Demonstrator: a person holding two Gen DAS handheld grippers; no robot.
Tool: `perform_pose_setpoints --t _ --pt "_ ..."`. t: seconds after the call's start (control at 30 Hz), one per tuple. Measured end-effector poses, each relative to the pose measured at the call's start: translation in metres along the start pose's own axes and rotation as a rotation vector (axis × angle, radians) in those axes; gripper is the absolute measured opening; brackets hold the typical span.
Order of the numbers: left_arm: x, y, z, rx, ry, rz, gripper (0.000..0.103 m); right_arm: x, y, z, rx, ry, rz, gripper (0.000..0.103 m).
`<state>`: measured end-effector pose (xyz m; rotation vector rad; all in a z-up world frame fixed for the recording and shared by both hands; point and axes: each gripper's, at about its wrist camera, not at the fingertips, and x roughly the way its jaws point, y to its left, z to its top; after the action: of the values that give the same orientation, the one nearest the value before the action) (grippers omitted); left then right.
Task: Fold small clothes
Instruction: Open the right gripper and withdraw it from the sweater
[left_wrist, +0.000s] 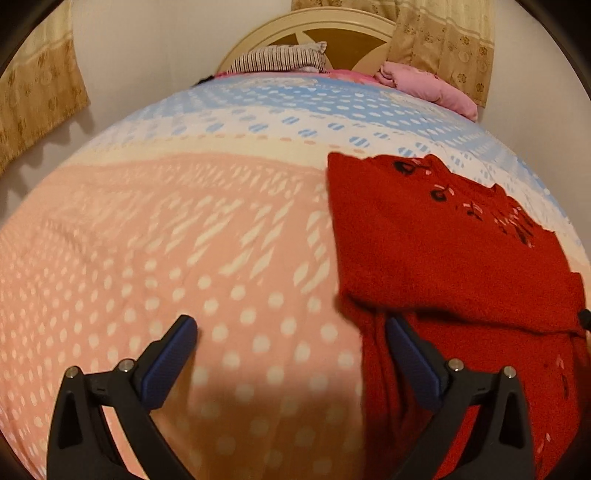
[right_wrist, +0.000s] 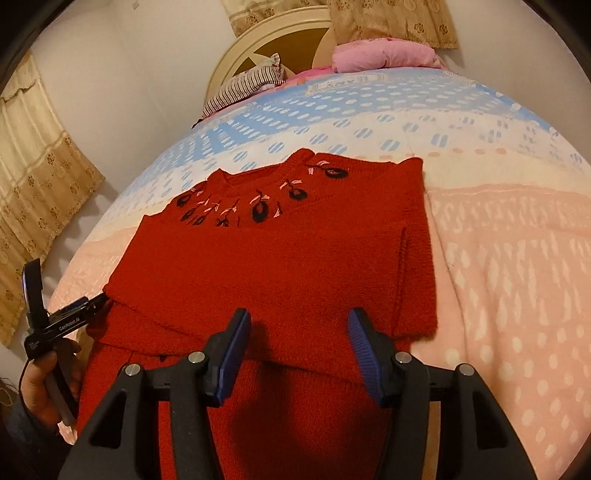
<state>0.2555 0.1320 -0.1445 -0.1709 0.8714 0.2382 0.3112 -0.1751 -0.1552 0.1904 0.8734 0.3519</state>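
Note:
A red knit sweater (left_wrist: 443, 251) (right_wrist: 277, 266) with black and pink embroidered flowers near the neck lies flat on the patterned bedspread (left_wrist: 184, 240) (right_wrist: 498, 258). One layer is folded across its lower part. My right gripper (right_wrist: 299, 315) hovers open over the near edge of that fold, with nothing between its pads. My left gripper (left_wrist: 291, 325) stands wide open beside the sweater's left edge. Its right finger is over the red knit and its left finger over the bedspread. In the right wrist view the left gripper (right_wrist: 66, 284) shows at the sweater's left corner, held by a hand (right_wrist: 40, 391).
A striped pillow (left_wrist: 280, 57) and a pink bundle of cloth (left_wrist: 428, 88) lie at the head of the bed against a cream headboard (left_wrist: 306, 26). Beige curtains (left_wrist: 37, 92) hang on the walls. Bare bedspread stretches left and right of the sweater.

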Motion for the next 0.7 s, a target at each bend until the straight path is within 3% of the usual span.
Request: perform_pose_setpoints --t 0.27,0.7 --pt "-0.045 -0.011 -0.03 0.057 -0.07 -0.034 0.103 -0.025 0.009 -0.017 -0.023 -0.041 -0.026 0.061" --pt "-0.089 -0.027 -0.057 0.156 -0.098 -0.113 0.103 -0.043 0.03 -0.056 -0.092 0.004 -0.038 0.062"
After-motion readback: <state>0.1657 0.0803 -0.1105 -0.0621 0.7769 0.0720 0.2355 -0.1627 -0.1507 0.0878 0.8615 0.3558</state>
